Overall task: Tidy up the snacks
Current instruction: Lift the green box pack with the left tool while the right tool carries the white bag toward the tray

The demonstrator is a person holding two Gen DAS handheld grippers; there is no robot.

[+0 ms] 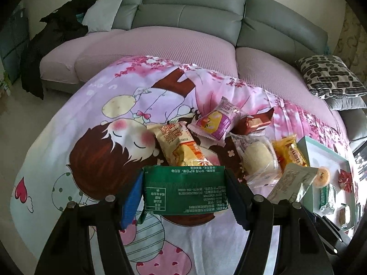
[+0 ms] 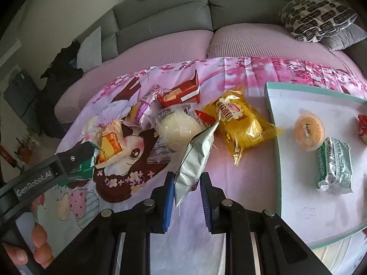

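My left gripper is shut on a green snack packet, held above the cartoon cloth; it also shows in the right wrist view. My right gripper is shut on a silver snack bag, also seen in the left wrist view. Loose snacks lie on the cloth: a yellow packet, a clear-wrapped bun, a red box, a pink-purple packet and a cream-orange packet. A white tray with a teal rim holds an orange jelly cup and a green-white packet.
The cloth covers a table in front of a grey sofa with pink seat covers. A patterned cushion lies at the right. Dark clothes hang at the sofa's left end.
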